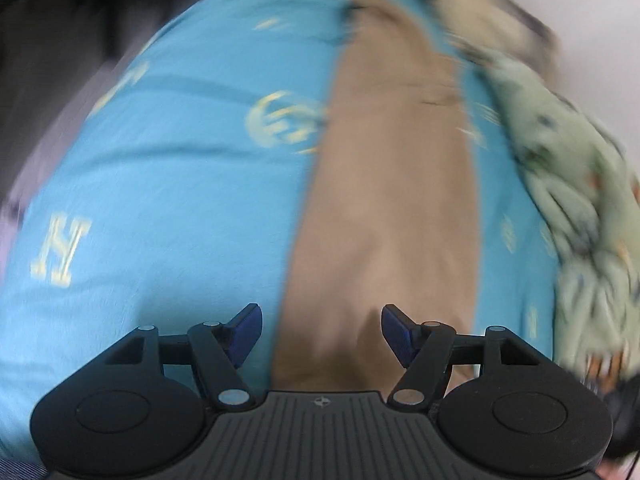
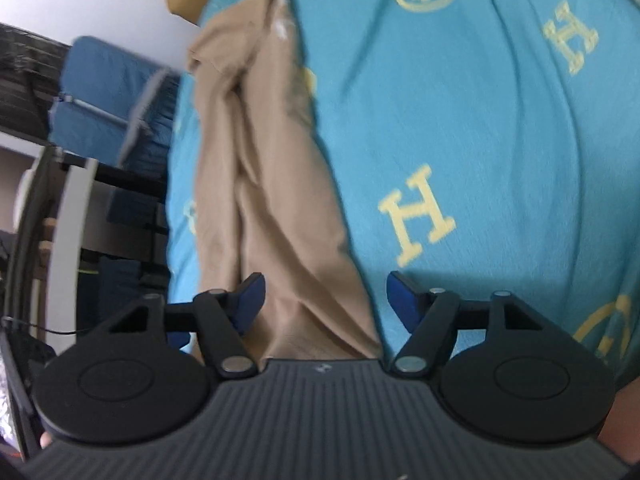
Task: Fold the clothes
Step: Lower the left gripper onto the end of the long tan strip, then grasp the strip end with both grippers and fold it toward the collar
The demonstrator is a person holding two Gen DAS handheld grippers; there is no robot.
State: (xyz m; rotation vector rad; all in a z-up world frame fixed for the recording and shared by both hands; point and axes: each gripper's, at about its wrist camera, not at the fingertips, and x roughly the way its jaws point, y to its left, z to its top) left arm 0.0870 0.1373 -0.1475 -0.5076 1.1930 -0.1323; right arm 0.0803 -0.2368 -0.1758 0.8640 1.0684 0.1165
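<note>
Two grippers: both over a bed, each with its blue-padded fingers spread wide and nothing between them.
Left gripper (image 1: 321, 332): jaws parted, hovering above the near end of the tan garment (image 1: 384, 208); whether the pads touch the cloth is hard to judge through the motion blur.
Right gripper (image 2: 325, 300): jaws likewise apart, the tan garment (image 2: 276, 184) running up between them toward 12 o'clock.
Tan garment: a long, narrow strip of beige cloth, probably trousers, creased lengthwise and bunched at its far end, lying on the sheet.
Bedsheet (image 1: 168, 184): turquoise with pale yellow H letters and round emblems, under the garment on every side.
Green printed cloth (image 1: 576, 208): crumpled heap at 3 o'clock in the left wrist view, just beside the tan strip, blurred.
Blue folded item (image 2: 108, 92): at 10 o'clock in the right wrist view, off the bed, on dark shelving.
</note>
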